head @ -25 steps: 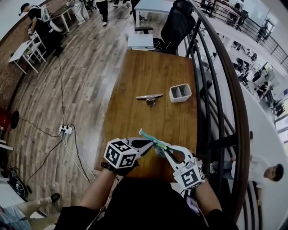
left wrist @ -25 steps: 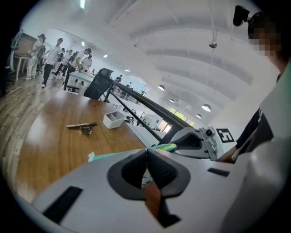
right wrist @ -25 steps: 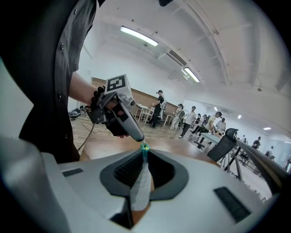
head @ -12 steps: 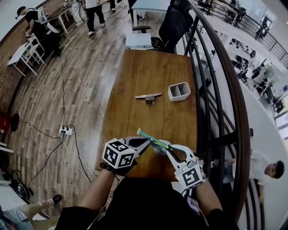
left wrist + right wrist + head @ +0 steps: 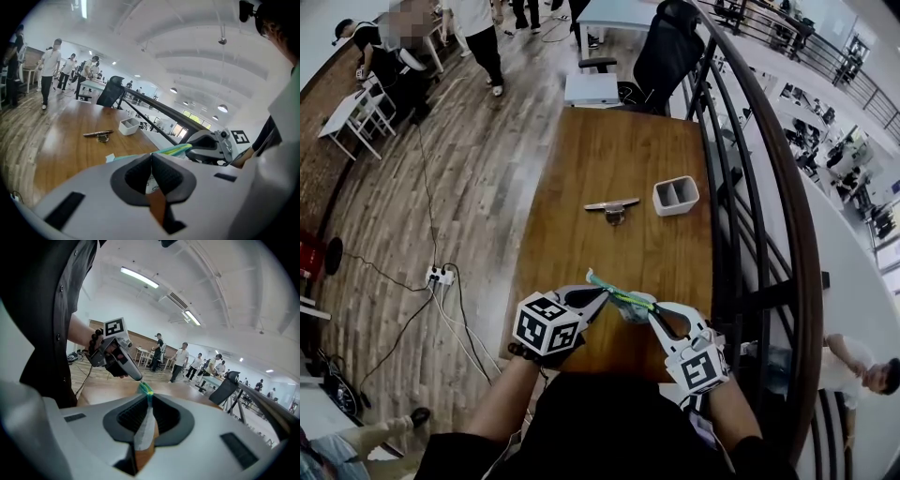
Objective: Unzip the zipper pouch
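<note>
Both grippers hold the zipper pouch (image 5: 623,301) in the air over the near edge of the wooden table (image 5: 619,150). It is a pale pouch with a teal-and-green zipper edge. My left gripper (image 5: 598,299) is shut at the left end of that edge (image 5: 174,150), and what exactly it pinches is hidden by its pads (image 5: 166,174). My right gripper (image 5: 650,312) is shut on the pouch, whose white fabric (image 5: 143,430) runs up between its jaws to the green end (image 5: 146,389). The left gripper's tip (image 5: 139,378) meets that green end. The right gripper (image 5: 197,146) also shows in the left gripper view.
Farther back on the table stand a white two-compartment holder (image 5: 676,194) and a small metal tool (image 5: 612,204). A dark railing (image 5: 741,187) runs along the table's right side. A black office chair (image 5: 667,52) sits beyond the far end. A power strip (image 5: 439,274) lies on the floor at the left.
Both grippers and the pouch have stayed almost where they were. Only people at the far end of the room have walked on.
</note>
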Demonstrator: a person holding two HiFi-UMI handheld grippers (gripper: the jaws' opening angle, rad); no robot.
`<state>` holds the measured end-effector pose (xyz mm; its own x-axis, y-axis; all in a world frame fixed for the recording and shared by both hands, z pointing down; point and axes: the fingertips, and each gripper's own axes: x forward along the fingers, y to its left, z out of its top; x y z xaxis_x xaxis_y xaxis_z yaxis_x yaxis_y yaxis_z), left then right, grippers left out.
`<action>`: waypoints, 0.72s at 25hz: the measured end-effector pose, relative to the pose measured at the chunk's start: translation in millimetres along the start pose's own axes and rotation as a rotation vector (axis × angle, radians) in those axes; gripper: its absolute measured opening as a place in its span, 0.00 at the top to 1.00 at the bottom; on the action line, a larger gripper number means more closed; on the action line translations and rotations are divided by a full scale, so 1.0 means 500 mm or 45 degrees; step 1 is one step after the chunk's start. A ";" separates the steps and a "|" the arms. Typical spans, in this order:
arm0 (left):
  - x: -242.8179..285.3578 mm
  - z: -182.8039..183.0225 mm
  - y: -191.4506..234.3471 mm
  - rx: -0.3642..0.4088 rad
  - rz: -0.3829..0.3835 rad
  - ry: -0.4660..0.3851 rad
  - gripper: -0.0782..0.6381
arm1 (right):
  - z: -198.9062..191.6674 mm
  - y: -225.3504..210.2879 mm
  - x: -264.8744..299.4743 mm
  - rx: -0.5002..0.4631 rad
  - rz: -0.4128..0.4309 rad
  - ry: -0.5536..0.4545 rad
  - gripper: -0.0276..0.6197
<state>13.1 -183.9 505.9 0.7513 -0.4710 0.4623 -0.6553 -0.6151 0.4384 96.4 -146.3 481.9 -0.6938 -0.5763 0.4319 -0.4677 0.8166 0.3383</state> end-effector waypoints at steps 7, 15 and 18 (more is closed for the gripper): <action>-0.003 0.013 0.019 0.009 0.039 -0.013 0.87 | 0.006 -0.009 0.004 -0.003 -0.016 -0.003 0.90; -0.008 0.012 0.054 -0.004 0.111 -0.016 0.87 | 0.002 -0.019 0.005 -0.013 -0.027 0.006 0.90; -0.011 0.011 0.064 -0.003 0.128 -0.008 0.87 | -0.002 -0.022 0.003 -0.021 -0.027 0.012 0.90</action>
<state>-11.5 -204.3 513.1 0.6822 -0.5344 0.4990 -0.7276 -0.5629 0.3921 101.0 -156.2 479.7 -0.6783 -0.5941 0.4324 -0.4735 0.8034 0.3611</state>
